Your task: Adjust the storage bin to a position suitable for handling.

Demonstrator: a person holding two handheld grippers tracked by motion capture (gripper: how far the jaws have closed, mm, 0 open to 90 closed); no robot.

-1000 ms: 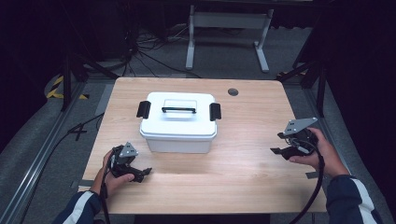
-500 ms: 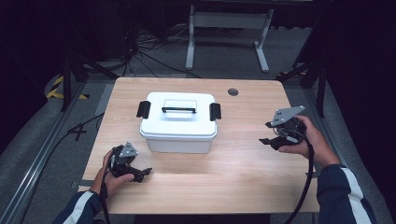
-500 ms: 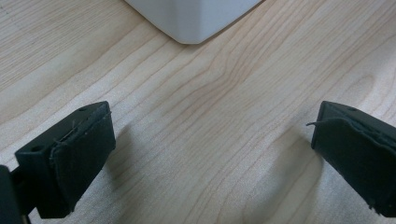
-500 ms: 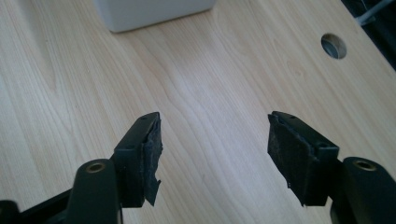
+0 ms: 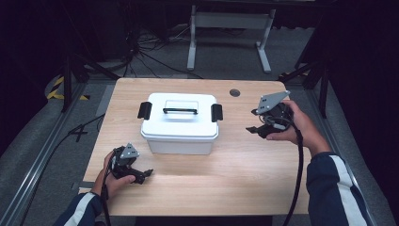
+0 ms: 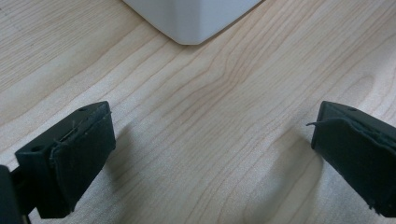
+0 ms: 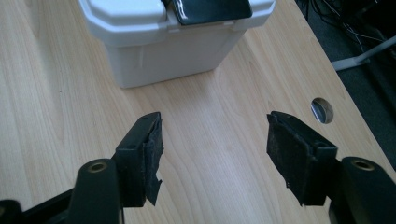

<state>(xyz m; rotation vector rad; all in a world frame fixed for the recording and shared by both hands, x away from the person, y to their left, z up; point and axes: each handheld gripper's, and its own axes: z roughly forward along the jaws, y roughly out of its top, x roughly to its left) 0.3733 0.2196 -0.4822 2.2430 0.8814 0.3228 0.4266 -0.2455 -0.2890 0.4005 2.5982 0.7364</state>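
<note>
The white lidded box (image 5: 180,123), with a black carry handle (image 5: 179,111) and a black latch (image 5: 216,112) at each end, stands on the wooden counter (image 5: 244,165) between the two tongs, ahead of the left tongs (image 5: 141,175) and off to the side of the right tongs (image 5: 258,121); no brand, label or writing can be read on it. Left tongs sit low over the counter, jaws wide, nothing between them. Right tongs are raised clear of the surface beside the box's latch end, jaws wide and empty, a round cable hole (image 7: 322,109) just beyond them.
</note>
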